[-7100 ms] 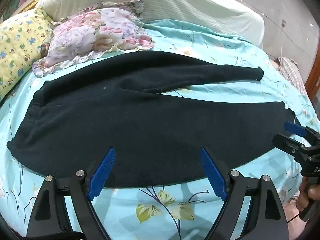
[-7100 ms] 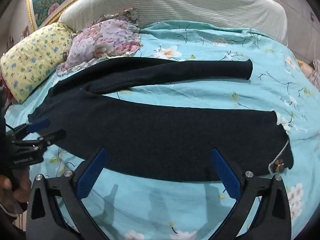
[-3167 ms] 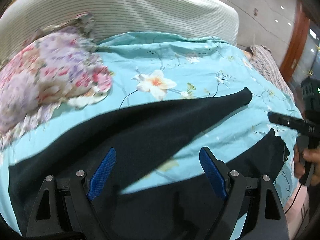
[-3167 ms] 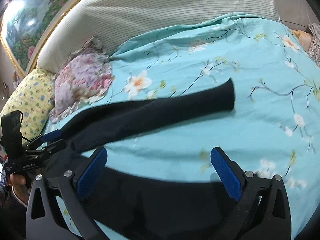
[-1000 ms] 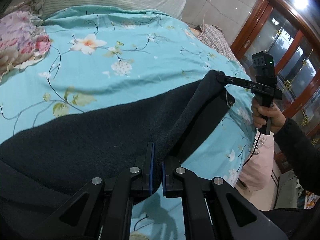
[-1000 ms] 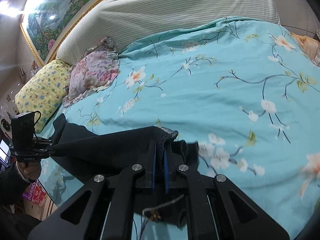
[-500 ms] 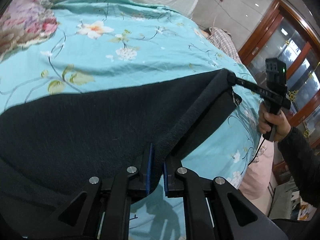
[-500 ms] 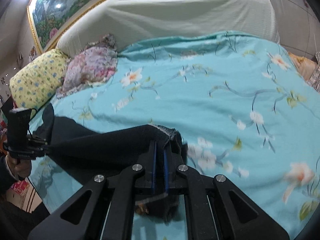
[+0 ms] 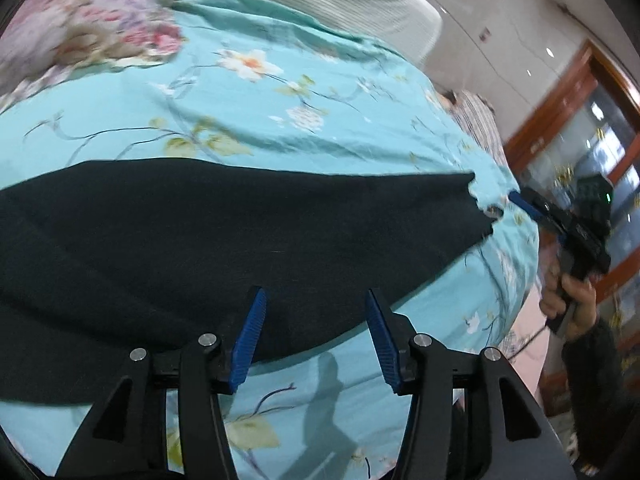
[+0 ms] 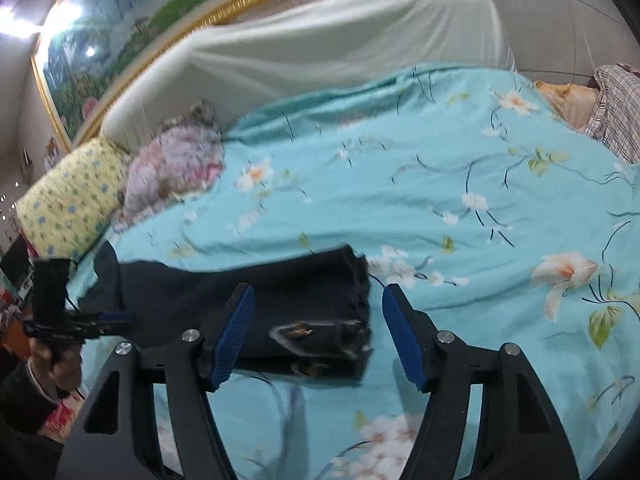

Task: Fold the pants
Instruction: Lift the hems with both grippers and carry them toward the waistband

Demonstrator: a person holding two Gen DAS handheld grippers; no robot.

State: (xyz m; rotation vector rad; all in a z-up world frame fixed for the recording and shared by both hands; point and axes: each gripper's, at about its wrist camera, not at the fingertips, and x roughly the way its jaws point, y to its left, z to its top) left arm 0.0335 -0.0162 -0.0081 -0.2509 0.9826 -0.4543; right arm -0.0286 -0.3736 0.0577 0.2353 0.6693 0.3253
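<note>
Bed (image 10: 460, 152), teal floral cover: dark pants (image 9: 240, 232), floral pillow (image 10: 176, 164), yellow pillow (image 10: 72, 196).

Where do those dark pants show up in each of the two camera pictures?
Left wrist view: the pants stretch across the middle, from the left edge to the hem at right.
Right wrist view: the pants lie at lower left, hem nearest the camera.
Shared landmark: the pink floral pillow.

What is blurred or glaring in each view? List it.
Left wrist view: the floral pillow is smeared by motion, the pants are fairly sharp. Right wrist view: a lamp glares at the upper left on the painting, and the pillows and headboard are blurred.
</note>
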